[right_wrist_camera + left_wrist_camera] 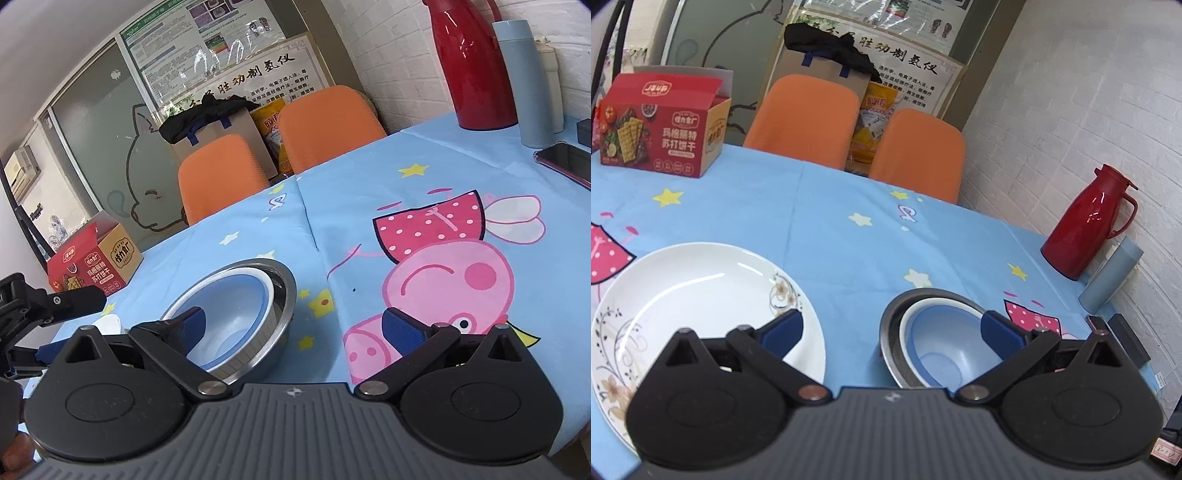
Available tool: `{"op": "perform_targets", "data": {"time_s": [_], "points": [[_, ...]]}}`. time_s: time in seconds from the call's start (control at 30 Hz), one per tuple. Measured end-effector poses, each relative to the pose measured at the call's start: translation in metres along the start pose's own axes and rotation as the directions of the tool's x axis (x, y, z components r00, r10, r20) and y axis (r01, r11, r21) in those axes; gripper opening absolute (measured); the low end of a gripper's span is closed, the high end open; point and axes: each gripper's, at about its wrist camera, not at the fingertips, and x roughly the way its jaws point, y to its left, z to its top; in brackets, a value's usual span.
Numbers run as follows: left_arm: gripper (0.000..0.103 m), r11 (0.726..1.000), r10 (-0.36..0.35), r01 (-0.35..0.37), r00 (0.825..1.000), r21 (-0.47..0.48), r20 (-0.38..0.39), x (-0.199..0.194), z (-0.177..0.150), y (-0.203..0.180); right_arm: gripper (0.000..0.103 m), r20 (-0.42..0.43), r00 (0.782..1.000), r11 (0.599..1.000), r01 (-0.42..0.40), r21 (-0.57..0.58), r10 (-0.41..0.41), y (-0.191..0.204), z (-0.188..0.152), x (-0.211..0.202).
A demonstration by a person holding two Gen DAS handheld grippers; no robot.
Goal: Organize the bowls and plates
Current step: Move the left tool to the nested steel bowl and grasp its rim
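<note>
A white plate [698, 295] with a flower pattern lies on the blue tablecloth at the left. To its right stands a steel bowl [892, 325] with a blue-and-white bowl [942, 343] nested inside. My left gripper [892, 332] is open and empty, above the gap between plate and bowls. In the right wrist view the steel bowl [282, 295] and the blue bowl [232, 314] inside it sit left of centre. My right gripper [291, 332] is open and empty, its left finger over the blue bowl. The left gripper [48, 306] shows at the far left there.
A red cracker box [661, 125] stands at the table's far left. A red thermos [1089, 221], a grey-blue flask [521, 81] and a phone [565, 158] are at the right by the brick wall. Two orange chairs [805, 114] stand behind the table.
</note>
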Motion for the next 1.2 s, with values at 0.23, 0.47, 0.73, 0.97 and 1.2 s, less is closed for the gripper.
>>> {"op": "perform_targets", "data": {"time_s": [0.23,0.47,0.73,0.97,1.2], "points": [[0.102,0.984,-0.145,0.158,0.978,0.079,-0.147,0.038,0.030,0.004,0.103,-0.030,0.999,1.000,0.013,-0.023,-0.013,0.001,0.002,0.011],[0.102,0.947,-0.096,0.176,0.954,0.268,-0.286,0.078,0.050,-0.011,0.103,-0.077,0.997,0.997,0.008,-0.075,-0.014,0.008,0.007,0.029],[0.102,0.935,-0.033,0.155,0.933,0.319,-0.358,0.116,0.041,-0.019,0.103,-0.133,0.991,0.992,0.001,-0.125,-0.018,0.019,0.008,0.051],[0.102,0.933,-0.011,0.139,0.933,0.332,-0.360,0.128,0.037,-0.023,0.103,-0.172,0.983,0.988,0.031,-0.148,-0.057,0.023,0.011,0.064],[0.102,0.933,0.001,0.142,0.919,0.332,-0.394,0.139,0.029,-0.025,0.103,-0.183,0.976,0.972,0.078,-0.220,-0.120,0.033,0.010,0.074]]}}
